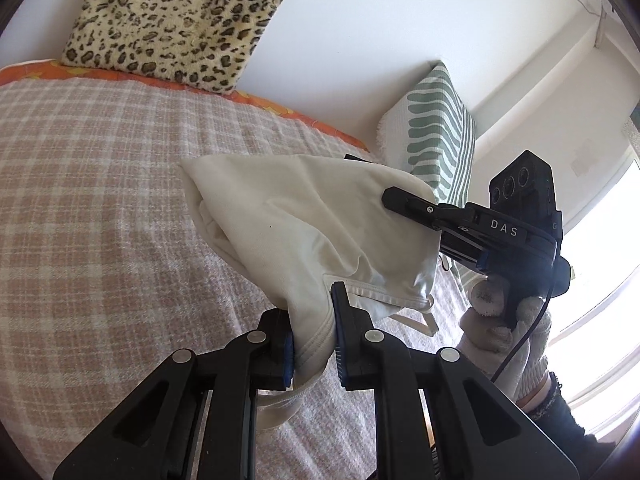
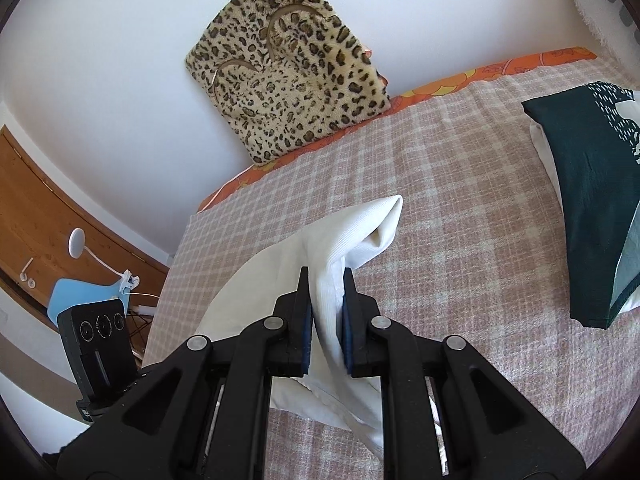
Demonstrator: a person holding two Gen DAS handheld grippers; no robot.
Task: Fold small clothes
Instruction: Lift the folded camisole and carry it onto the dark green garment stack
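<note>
White cloth point(image 1: 304, 216) hangs over the bed point(image 1: 100, 184), near its middle. My left tongs point(image 1: 314, 340) pinch its hem tight. My right tongs point(image 1: 404, 200) bite the far edge, held by my gloved hand point(image 1: 504, 320). It looks soft, light and floppy, so edges are best to hold.

From the right view, my right tongs point(image 2: 327, 320) squeeze the white cloth point(image 2: 360, 236). A dark folded cloth point(image 2: 592, 200) lies by the bed's right edge, and a spotty pillow point(image 2: 288, 84) leans on the wall.

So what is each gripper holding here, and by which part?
Both hold the white garment: left gripper pinches a hemmed edge, right gripper a bunched fold at its other side.
</note>
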